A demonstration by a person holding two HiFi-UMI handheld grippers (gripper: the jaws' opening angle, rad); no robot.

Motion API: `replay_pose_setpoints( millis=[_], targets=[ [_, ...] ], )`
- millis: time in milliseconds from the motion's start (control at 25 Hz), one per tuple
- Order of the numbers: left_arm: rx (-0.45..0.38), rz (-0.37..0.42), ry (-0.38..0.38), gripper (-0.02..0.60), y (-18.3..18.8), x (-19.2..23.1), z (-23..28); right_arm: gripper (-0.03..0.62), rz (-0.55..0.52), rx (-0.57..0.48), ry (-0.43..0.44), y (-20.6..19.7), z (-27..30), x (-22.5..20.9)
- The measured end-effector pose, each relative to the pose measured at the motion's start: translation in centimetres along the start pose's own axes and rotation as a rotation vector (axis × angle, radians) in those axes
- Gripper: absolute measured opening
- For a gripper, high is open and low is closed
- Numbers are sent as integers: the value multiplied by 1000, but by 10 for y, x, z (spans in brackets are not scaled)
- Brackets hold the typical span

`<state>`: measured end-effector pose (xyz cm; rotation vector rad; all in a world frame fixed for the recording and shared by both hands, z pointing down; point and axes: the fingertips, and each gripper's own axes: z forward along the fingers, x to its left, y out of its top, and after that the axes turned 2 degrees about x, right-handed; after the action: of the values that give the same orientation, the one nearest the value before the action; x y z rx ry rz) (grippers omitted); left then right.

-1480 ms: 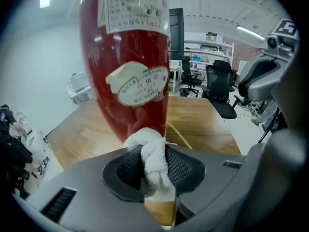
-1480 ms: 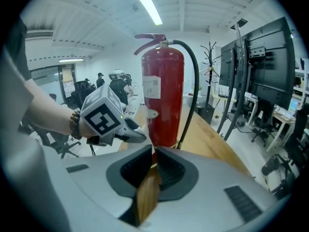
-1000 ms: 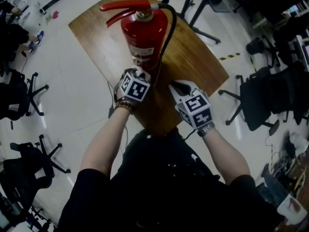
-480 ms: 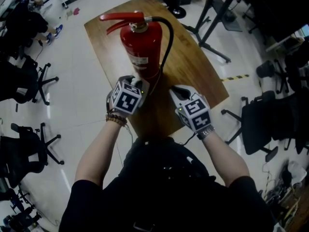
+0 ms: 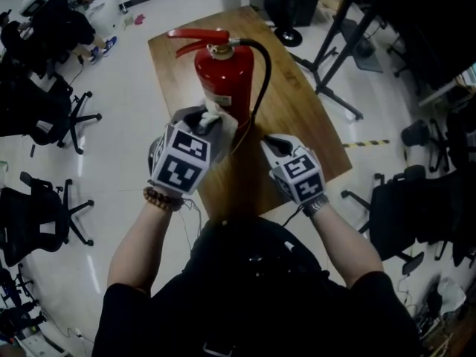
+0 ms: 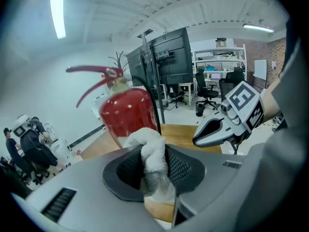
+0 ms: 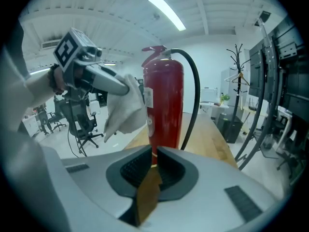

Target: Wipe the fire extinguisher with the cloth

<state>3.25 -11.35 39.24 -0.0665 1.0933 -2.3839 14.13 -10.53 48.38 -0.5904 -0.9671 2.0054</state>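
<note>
A red fire extinguisher [image 5: 223, 80] with a black hose stands upright on a wooden table [image 5: 290, 125]. It also shows in the left gripper view as the extinguisher [image 6: 126, 112] and in the right gripper view as the extinguisher [image 7: 163, 105]. My left gripper [image 5: 210, 121] is shut on a white cloth [image 5: 216, 119], raised against the cylinder's near side. Between those jaws the cloth [image 6: 152, 153] is bunched. From the right, the cloth [image 7: 124, 111] hangs beside the cylinder's label. My right gripper [image 5: 274, 143] hovers over the table to the right of the extinguisher, shut on nothing.
Black office chairs [image 5: 52, 117] stand on the pale floor at the left, more chairs [image 5: 416, 199] at the right. Black stand legs [image 5: 335, 58] rise behind the table. People sit at the far upper left.
My left gripper has risen with the cloth from the extinguisher's base up its near side. The right gripper has barely shifted.
</note>
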Motion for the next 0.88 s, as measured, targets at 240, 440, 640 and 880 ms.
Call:
replay_pose_setpoints(
  millis=[240,440,640,880],
  targets=[
    [-119,61,66,98,64,5,-49,41,-27,-20,18,7,-2,-3],
    [-206,125,129,98,119,8,-79,41,-40,-36,33,12,-5,-2],
    [-230,174,180,98,157,13,-77,41,-43,-54,39,15,-8,-5],
    [-151,255,195,98,161,9,-40,41,-24,-49,25,7,-13,-13]
  ],
)
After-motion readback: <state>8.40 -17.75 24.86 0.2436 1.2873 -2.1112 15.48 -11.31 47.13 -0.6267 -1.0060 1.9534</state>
